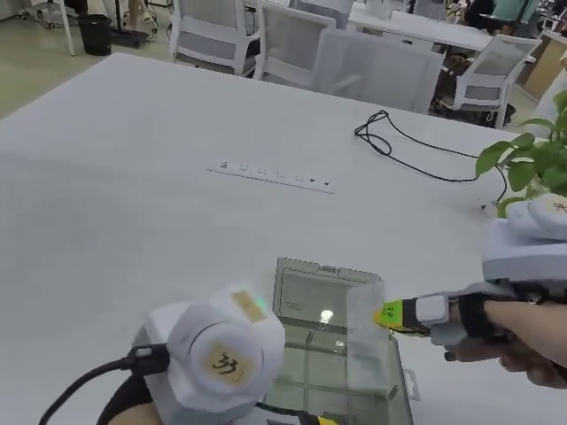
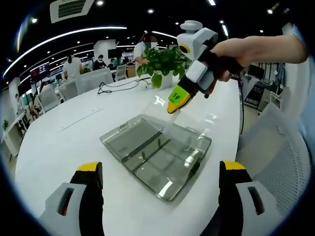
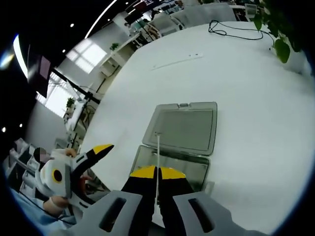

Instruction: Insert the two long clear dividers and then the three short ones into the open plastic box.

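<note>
Left gripper view: left gripper [image 2: 161,164] fingers spread wide, released, holding nothing, one at 7 and one at 5 o'clock. It hangs back just short of the open plastic box [image 2: 147,147], likely waiting to steady it. The box sits at centre on the white surface [image 2: 59,147], lid laid flat on the far side. Right gripper [image 2: 173,104] comes in from 1 o'clock, fingers pinched on a clear divider [image 2: 189,125] hanging tilted over the base's far right part; touching or not, can't tell. Potted plant [image 2: 165,59] at 12, black cable [image 2: 115,86] at 11, people and desks behind in an open office. Right gripper view: fingers clenched on the divider, seen edge-on as a thin line running up from 6 o'clock over the base toward the lid. Gripped by its near edge so the free edge can drop into slots, I'd judge. The left gripper sits at 8 o'clock. Head view: box at 6 o'clock, divider upright over its right side, right gripper at 4, left gripper's body at 7. Faint lines in the base; seated dividers or moulded slots, can't tell. Power strip [image 1: 270,174] mid-surface, white chairs [image 1: 292,40] at 12.
</note>
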A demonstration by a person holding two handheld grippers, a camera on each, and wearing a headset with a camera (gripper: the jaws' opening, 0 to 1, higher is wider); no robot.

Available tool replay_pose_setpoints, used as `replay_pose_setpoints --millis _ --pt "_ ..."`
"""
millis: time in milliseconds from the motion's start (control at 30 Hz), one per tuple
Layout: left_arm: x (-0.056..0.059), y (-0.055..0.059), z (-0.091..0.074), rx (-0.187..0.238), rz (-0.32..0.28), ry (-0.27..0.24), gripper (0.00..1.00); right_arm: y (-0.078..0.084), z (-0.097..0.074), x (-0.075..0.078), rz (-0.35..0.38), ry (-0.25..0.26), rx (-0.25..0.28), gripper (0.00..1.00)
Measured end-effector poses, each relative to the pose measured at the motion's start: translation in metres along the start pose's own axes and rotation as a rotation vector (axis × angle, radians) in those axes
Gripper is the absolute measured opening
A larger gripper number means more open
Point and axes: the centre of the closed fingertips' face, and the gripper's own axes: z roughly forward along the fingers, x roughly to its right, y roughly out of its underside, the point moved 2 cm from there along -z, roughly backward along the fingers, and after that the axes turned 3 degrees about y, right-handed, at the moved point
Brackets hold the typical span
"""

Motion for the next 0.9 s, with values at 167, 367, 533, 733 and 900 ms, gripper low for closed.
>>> replay_pose_setpoints --millis 167,367,533,733,900 --pt "-0.007 0.004 -0.005 0.005 0.056 -0.052 1.00 0.004 0.001 0.007 0.011 0.043 -0.075 0.02" --pt "-0.012 0.012 -0.005 0.011 0.087 -0.092 1.00 0.009 0.004 0.015 0.013 0.089 -0.141 0.02" --pt "-0.029 -0.003 -0.013 0.075 0.197 -0.219 1.00 0.010 0.005 0.021 0.042 0.103 -0.170 0.02" --pt "-0.028 0.000 -0.012 0.060 0.213 -0.216 0.97 0.012 0.004 0.020 0.083 0.139 -0.197 0.02" --pt "-0.027 -0.003 -0.012 0.066 0.241 -0.217 0.95 0.010 0.004 0.029 0.101 0.157 -0.209 0.02"
